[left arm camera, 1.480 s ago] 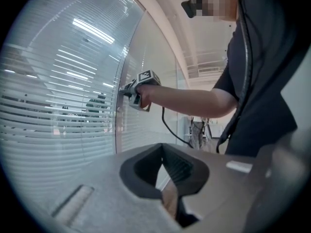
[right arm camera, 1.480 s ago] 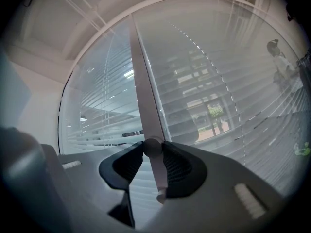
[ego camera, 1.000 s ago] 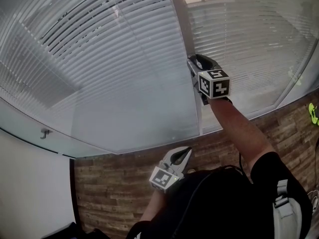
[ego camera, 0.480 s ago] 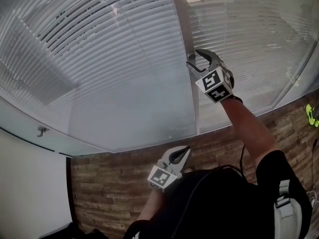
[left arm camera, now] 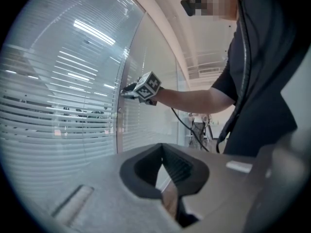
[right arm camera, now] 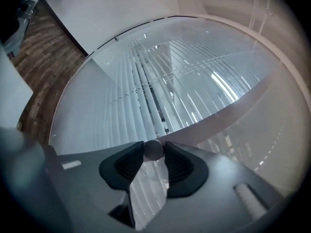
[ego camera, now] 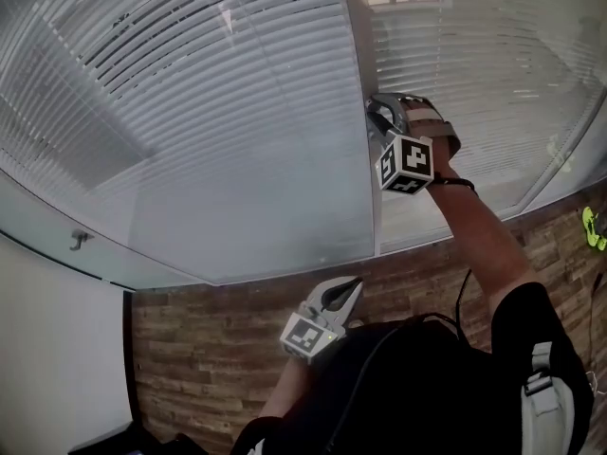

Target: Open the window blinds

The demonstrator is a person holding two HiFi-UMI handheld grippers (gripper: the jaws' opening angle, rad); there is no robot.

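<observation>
White slatted blinds hang behind glass on both sides of a pale upright frame post. My right gripper is raised to that post, its marker cube facing me. In the right gripper view its jaws have just been closing and now pinch a small round grey knob between their tips. My left gripper hangs low near the person's waist, away from the window, and holds nothing. Its jaw tips meet. The left gripper view also shows the right gripper at the post.
A wood-plank floor runs below the glass wall and a white wall panel stands at the left. A small hook sits on the lower rail. A cable trails from the right arm. A yellow-green item lies at the far right.
The right gripper has rolled about its own axis at the post, so its marker cube shows another face. Its jaws spread wide half a second ago and now close on the knob. The left gripper stayed put.
</observation>
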